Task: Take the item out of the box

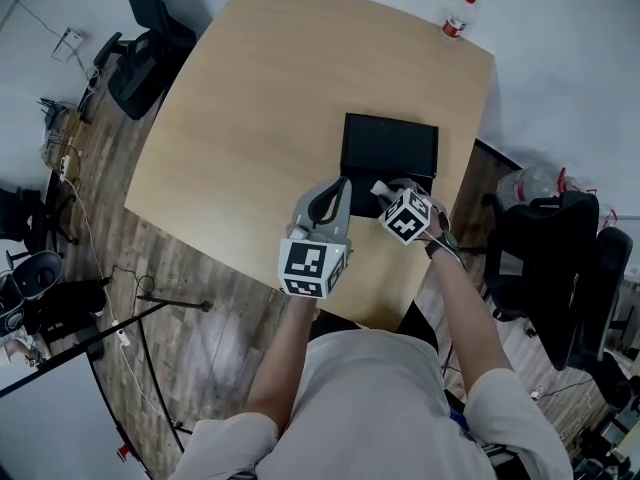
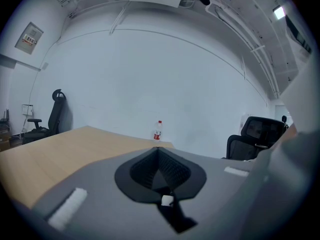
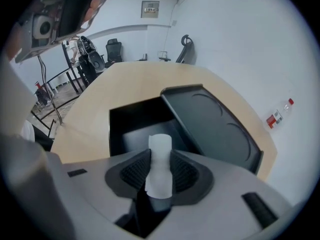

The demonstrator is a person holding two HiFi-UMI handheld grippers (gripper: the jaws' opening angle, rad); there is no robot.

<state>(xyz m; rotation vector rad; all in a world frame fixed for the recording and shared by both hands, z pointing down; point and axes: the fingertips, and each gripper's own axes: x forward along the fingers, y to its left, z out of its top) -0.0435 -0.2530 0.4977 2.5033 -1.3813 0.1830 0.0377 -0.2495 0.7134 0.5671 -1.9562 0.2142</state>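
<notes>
The right gripper [image 1: 392,196] is angled steeply down over the near edge of the open black box [image 3: 116,134]. Its jaws are clamped on a white cylinder [image 3: 160,166], which I judge to be the item to take out. The cylinder stands lengthwise along the jaws. Its free end pokes out past the pads, towards the dark inside of the box. From where I stand I can't tell whether that end has cleared the rim or sits just inside it.

The way out is up and back toward the person, and nothing blocks that path. The box's lid [image 1: 390,146] lies thrown open on the far side, flat and away from the gripper.

The left gripper [image 1: 335,190] hovers just beside the right one, roughly level, its jaws together with nothing between them. It is near enough to steady the box but isn't touching it.

On the table [image 1: 250,118] there is otherwise only a bottle [image 1: 455,16] at the far corner, well apart. Office chairs [image 1: 150,48] stand off to the sides.
</notes>
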